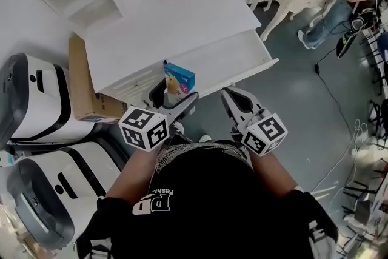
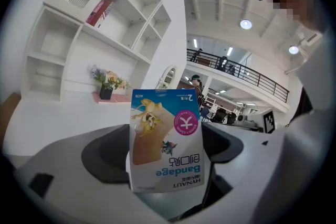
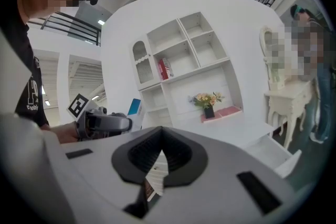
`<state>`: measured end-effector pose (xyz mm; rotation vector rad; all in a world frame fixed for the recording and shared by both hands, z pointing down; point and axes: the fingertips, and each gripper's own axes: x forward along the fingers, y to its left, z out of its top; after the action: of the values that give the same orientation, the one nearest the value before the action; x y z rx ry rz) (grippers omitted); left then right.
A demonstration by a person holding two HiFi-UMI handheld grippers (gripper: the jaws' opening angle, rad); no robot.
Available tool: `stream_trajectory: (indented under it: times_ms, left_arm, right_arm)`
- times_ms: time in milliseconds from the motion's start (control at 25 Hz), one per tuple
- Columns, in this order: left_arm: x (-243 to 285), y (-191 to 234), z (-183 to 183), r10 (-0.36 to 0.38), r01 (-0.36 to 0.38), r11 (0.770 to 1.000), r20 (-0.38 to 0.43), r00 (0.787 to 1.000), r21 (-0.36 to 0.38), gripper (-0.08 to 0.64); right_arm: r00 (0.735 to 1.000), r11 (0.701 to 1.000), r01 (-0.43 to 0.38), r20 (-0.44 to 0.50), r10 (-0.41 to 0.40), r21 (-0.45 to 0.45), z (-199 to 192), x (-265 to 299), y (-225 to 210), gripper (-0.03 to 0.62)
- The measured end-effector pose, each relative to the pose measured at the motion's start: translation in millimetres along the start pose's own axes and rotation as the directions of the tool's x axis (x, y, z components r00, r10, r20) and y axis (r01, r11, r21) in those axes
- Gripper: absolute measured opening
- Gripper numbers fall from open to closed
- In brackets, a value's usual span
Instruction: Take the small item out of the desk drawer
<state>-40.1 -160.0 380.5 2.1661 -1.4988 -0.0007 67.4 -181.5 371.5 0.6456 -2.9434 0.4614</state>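
Desk drawer (image 1: 237,61) stands open; left gripper (image 1: 177,99) pinches bandage packet (image 2: 165,139) by its end; right gripper (image 1: 233,100) closed, empty. Shallow pinch could slip.

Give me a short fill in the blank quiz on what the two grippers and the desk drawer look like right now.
1. The left gripper is shut on a packet whose big blue word reads ___.
2. The desk drawer stands ___.
3. The right gripper has its jaws together and holds ___.

Missing words: Bandage; open; nothing
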Motion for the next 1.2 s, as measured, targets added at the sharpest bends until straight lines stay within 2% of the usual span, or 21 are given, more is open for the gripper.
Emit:
stream_trajectory:
  times_ms: [200,360,640,1200]
  left_arm:
    - [-12.2,-8.9,-20.5,0.043,-0.043,0.999,-0.002,0.999,0.011,0.419]
    - [-15.5,-7.2,-23.8,0.054,-0.053,0.998,-0.01,0.998,0.043,0.419]
    - [-14.4,-1.9,-0.4,0.013,-0.012,0.996,-0.012,1.0,0.093,0.419]
    - [-41.4,46.3,8.2,-0.029,0.035,0.995,-0.064,0.998,0.097,0.419]
  right_arm:
    - [1.0,0.999,-0.026,-0.016,0.026,0.02,-18.3,-9.7,4.2,0.008]
    - [0.999,1.0,-0.029,-0.036,0.029,-0.006,-22.2,-11.8,6.4,0.008]
    - [1.0,1.0,0.008,-0.023,-0.008,-0.022,-11.5,1.6,12.7,0.008]
    - [0.997,0.997,0.076,-0.014,-0.076,0.029,-18.9,46.7,39.9,0.008]
